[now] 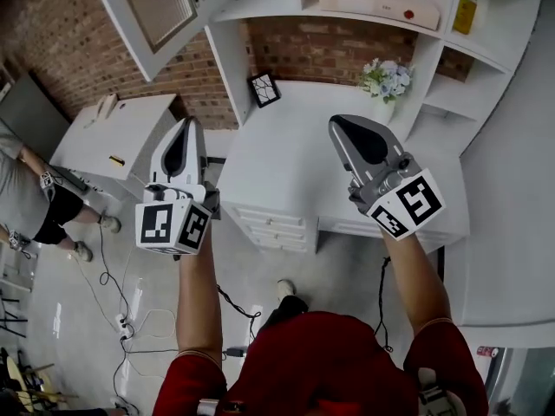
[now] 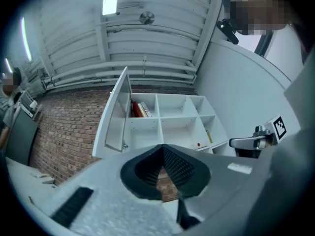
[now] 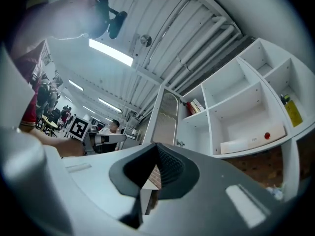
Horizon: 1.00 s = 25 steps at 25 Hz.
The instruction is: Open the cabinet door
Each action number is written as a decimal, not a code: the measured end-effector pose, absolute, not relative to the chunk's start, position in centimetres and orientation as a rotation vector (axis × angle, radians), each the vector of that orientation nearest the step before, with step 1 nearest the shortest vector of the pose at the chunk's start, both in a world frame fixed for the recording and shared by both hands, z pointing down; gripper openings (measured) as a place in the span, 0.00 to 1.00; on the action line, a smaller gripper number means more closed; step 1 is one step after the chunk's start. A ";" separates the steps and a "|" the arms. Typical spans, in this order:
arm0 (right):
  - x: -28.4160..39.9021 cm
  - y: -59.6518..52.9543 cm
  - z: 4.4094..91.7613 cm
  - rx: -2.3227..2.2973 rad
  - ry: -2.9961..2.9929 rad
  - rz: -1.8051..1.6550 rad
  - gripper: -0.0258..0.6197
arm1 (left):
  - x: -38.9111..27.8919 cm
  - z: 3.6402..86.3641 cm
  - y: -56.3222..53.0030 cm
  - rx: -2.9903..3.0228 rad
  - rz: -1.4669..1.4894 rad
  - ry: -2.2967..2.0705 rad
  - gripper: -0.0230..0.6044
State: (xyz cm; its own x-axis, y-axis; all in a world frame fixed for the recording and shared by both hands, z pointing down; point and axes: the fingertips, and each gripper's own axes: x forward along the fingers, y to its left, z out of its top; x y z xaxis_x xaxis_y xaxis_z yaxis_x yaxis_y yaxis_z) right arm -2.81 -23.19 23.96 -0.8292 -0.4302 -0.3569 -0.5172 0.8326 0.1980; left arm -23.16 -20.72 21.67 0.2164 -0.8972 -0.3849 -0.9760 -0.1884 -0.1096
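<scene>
The white cabinet door [image 1: 156, 7] with a louvred panel stands swung open at the upper left of the shelf unit; it also shows as the door [image 2: 115, 117] and the door [image 3: 167, 119], its small knob on the inner edge. My left gripper [image 1: 190, 123] is below it and apart from it, jaws shut with nothing between them [image 2: 162, 150]. My right gripper [image 1: 335, 122] is held over the white counter, also shut and holding nothing [image 3: 156, 150]. Neither gripper touches the door.
A white counter with drawers [image 1: 286, 180] lies below the shelves, bearing a small framed picture [image 1: 264, 89] and a flower vase [image 1: 384, 81]. A long white box [image 1: 381, 3] sits on a shelf. Books [image 2: 140, 109] stand behind the door. A person [image 1: 35, 198] and floor cables [image 1: 121, 319] are at the left.
</scene>
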 end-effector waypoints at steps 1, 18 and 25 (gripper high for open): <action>-2.4 -22.2 23.9 -0.707 2.715 0.418 0.06 | -21.5 22.0 -19.8 -2.187 0.342 1.736 0.05; 1.8 -11.2 24.4 -0.684 2.674 0.381 0.06 | -8.3 25.0 -10.0 -2.394 0.333 1.544 0.05; 0.9 -10.1 25.7 -0.785 2.666 0.425 0.06 | -8.4 26.7 -8.9 -2.472 0.275 1.476 0.05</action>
